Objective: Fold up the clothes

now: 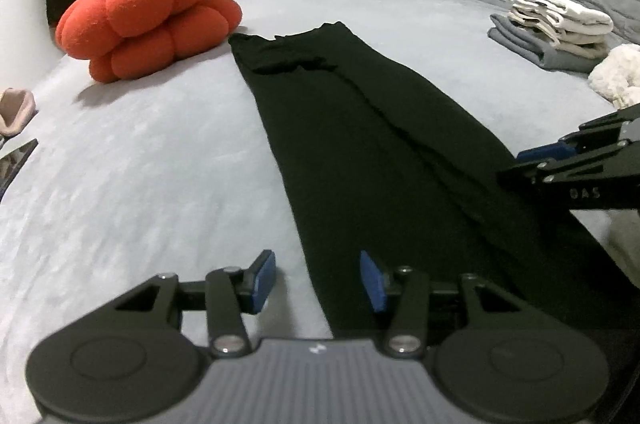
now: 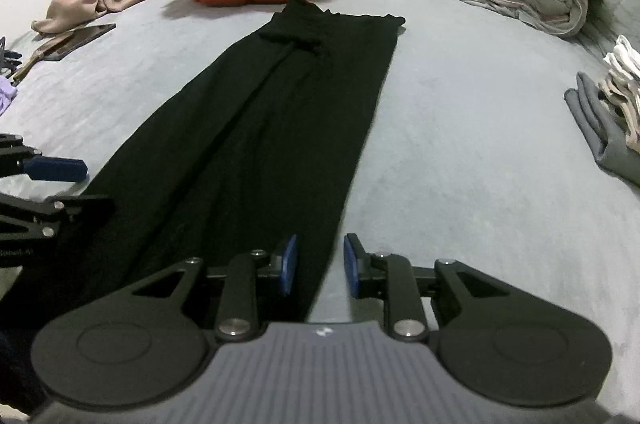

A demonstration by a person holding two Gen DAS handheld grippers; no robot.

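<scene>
Black trousers [image 1: 360, 143] stretched long toward twelve o'clock – near hem between both grippers; left gripper [image 1: 318, 280] half-spread astride one edge, right gripper [image 2: 320, 264] narrower astride the other, both empty

Both wrist views low, close, angled down; share black trousers [image 1: 360, 151].

The long black trousers [image 1: 360, 151], folded lengthwise into one narrow strip, lie flat on the bed, stretching away from both grippers, waistband at the far end.

black trousers [image 1: 360, 151] flat on bed [image 1: 140, 183], left gripper [image 1: 318, 280] (jaws apart) over edge
</scene>
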